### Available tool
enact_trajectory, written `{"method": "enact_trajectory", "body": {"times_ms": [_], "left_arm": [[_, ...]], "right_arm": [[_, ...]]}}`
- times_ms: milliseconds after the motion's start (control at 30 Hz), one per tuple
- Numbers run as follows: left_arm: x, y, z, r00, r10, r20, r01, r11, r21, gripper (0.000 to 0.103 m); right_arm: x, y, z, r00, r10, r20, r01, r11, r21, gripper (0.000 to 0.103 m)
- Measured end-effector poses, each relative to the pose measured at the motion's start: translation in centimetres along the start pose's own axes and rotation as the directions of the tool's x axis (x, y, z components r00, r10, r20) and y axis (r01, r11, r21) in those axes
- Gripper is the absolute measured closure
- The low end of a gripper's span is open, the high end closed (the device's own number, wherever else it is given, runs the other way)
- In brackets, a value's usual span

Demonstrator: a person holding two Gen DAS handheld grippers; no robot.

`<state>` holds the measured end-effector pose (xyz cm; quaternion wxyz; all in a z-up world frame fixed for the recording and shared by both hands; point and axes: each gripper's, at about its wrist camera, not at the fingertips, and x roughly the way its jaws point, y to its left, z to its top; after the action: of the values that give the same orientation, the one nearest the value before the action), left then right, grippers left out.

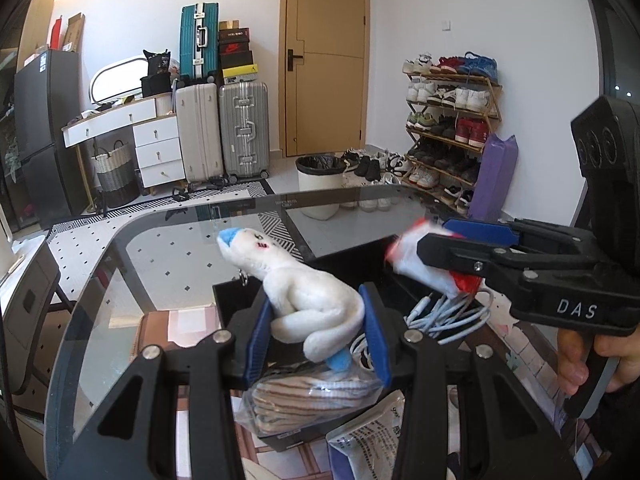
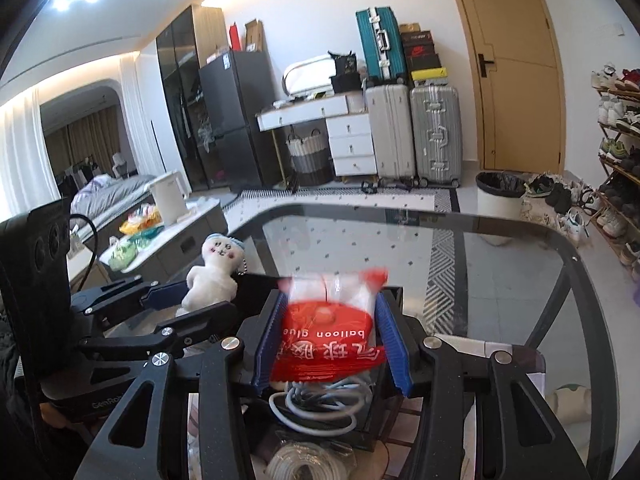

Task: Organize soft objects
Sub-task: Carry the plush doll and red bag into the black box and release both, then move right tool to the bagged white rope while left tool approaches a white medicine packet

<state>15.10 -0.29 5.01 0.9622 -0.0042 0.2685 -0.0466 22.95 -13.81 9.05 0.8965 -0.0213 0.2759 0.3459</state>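
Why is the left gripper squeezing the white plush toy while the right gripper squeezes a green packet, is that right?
Almost. The left gripper does squeeze the white plush toy, but the packet in the right gripper is red and white, not green. The right wrist view shows it best, with "balloon glue" printed on the red part.

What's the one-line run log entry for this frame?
left gripper: shut on white plush toy | right gripper: shut on red-and-white balloon glue packet | both above black box with coiled white cables
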Motion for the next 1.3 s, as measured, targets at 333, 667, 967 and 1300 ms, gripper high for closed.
{"method": "enact_trajectory", "body": {"times_ms": [333, 667, 967, 1300], "left_arm": [[0.3, 0.3, -0.8, 0.999, -0.017, -0.029, 0.017, 1.000, 0.010, 0.061], [-0.5, 0.0, -1.2, 0.999, -0.025, -0.037, 0.027, 0.998, 0.052, 0.059], [-3.0, -0.7, -1.5, 0.998, -0.058, -0.014, 0.058, 0.997, 0.047, 0.000], [-6.9, -1.2, -3.3, 1.000, -0.028, 0.011, 0.028, 1.000, 0.010, 0.000]], "right_arm": [[0.9, 0.4, -0.7, 0.996, 0.007, -0.086, -0.004, 0.999, 0.032, 0.057], [-0.1, 1.3, -2.6, 0.997, 0.011, -0.074, -0.009, 1.000, 0.021, 0.052], [-6.2, 0.0, -2.6, 0.997, -0.015, 0.070, 0.009, 0.996, 0.090, 0.001], [-10.4, 0.5, -5.8, 0.997, -0.003, 0.079, -0.007, 0.993, 0.120, 0.001]]}}
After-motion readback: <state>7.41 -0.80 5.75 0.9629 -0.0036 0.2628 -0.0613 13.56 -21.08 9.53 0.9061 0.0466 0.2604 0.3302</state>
